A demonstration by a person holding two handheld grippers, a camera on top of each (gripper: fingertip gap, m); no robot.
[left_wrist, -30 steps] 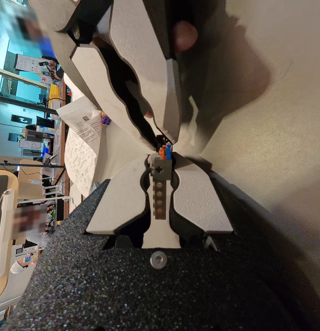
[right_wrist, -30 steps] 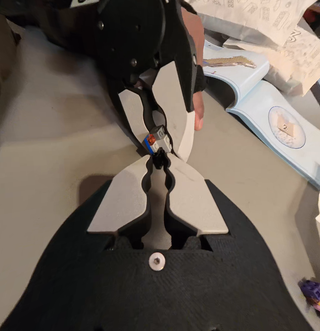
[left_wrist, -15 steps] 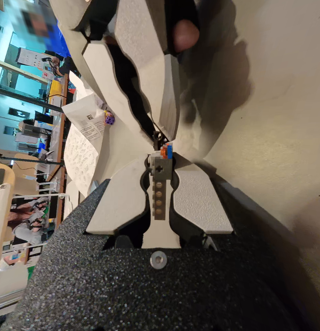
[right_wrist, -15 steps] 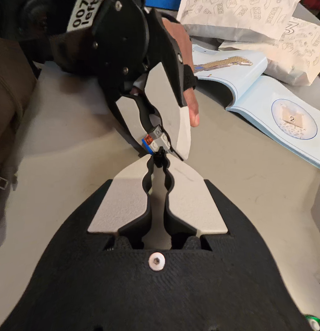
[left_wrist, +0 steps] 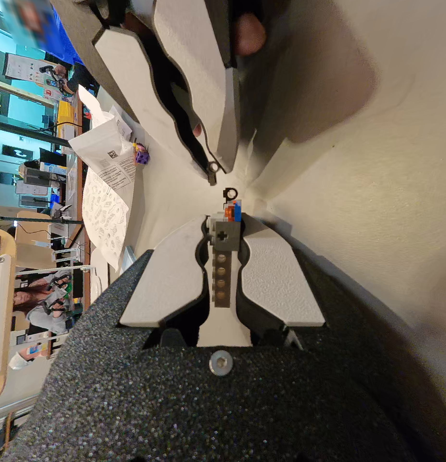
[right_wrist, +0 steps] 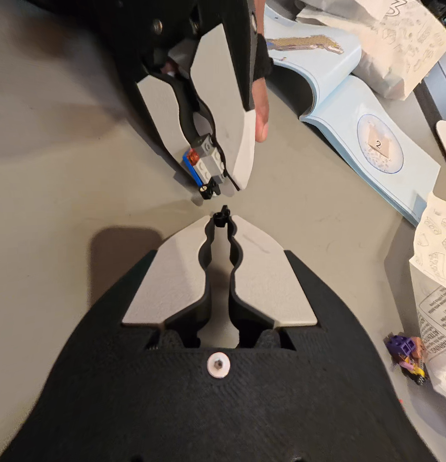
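The left gripper [left_wrist: 223,220] was closed on a small brick assembly [left_wrist: 225,237] – a dark grey block with a cross-shaped hole, a tan holed beam behind it, light grey bricks, a blue plate and an orange transparent stud – with its two pale fingers [left_wrist: 174,262] pressed against the sides. A black clip piece [left_wrist: 230,193] jutted from the assembly's front end. In the right wrist view the same assembly [right_wrist: 204,162] sat between that gripper's fingers, above the grey table [right_wrist: 54,175].

The right gripper [right_wrist: 220,218] stood just in front of the assembly, apart from it, its fingertips nipped together on a small black ringed piece [right_wrist: 220,217]; a narrow gap lay between this piece and the assembly's clip.

Beyond the assembly, to its right, an open light-blue instruction booklet [right_wrist: 367,120] lay on the table, with printed white paper bags [right_wrist: 404,37] behind it. A purple brick model [right_wrist: 404,352] sat well to the near right of the assembly – beside another bag [right_wrist: 434,287].
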